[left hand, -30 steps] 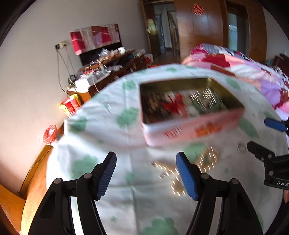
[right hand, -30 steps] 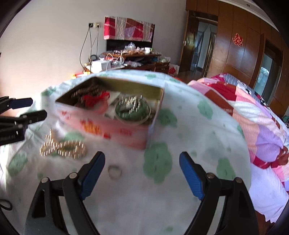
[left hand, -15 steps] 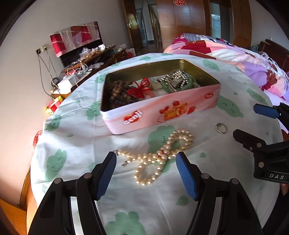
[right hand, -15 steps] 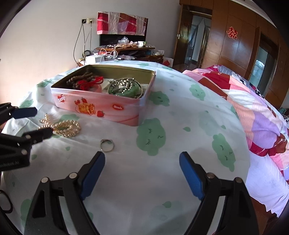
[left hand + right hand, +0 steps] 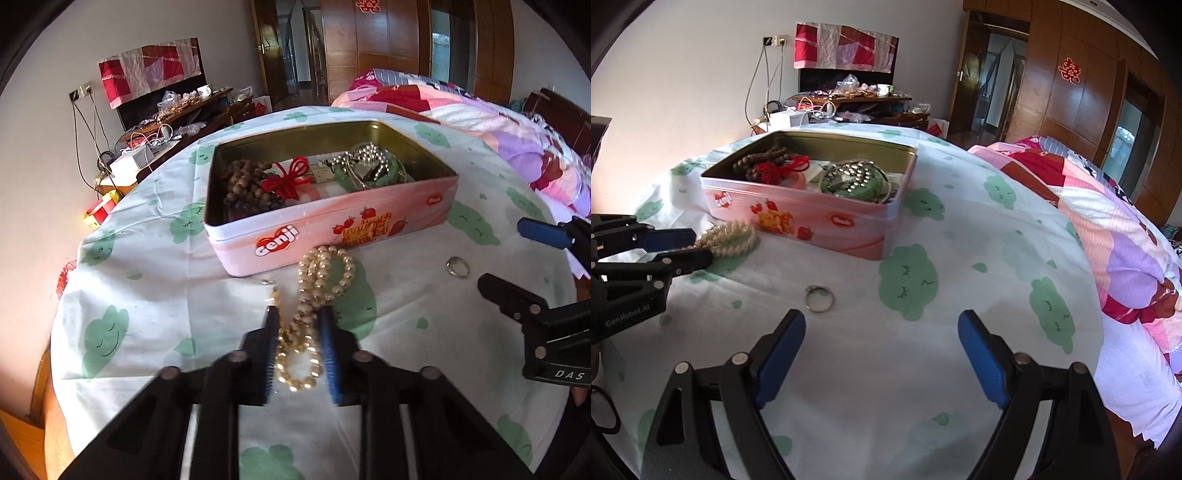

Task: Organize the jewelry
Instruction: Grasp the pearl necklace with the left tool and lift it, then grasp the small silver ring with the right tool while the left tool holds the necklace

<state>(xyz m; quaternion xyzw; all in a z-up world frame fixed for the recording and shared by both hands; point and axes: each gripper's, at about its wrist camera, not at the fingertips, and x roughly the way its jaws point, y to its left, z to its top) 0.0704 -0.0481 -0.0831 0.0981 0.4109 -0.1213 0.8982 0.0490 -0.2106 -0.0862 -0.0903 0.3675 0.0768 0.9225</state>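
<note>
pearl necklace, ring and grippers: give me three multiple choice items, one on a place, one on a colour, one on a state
1. Where is the ring?
A. inside the tin
B. on the cloth, outside the tin
C. between the right gripper's fingers

2. What colour is the outside of the tin?
A. pink
B. blue
C. black

3. How is the left gripper set?
A. wide open over bare cloth
B. closed around the pearl necklace
C. holding the ring

Answers:
1 B, it lies on the tablecloth in front of the tin.
2 A, its pink side wall bears strawberry prints.
3 B, its blue pads flank the pearl strand closely, while the right gripper stands open.
</note>
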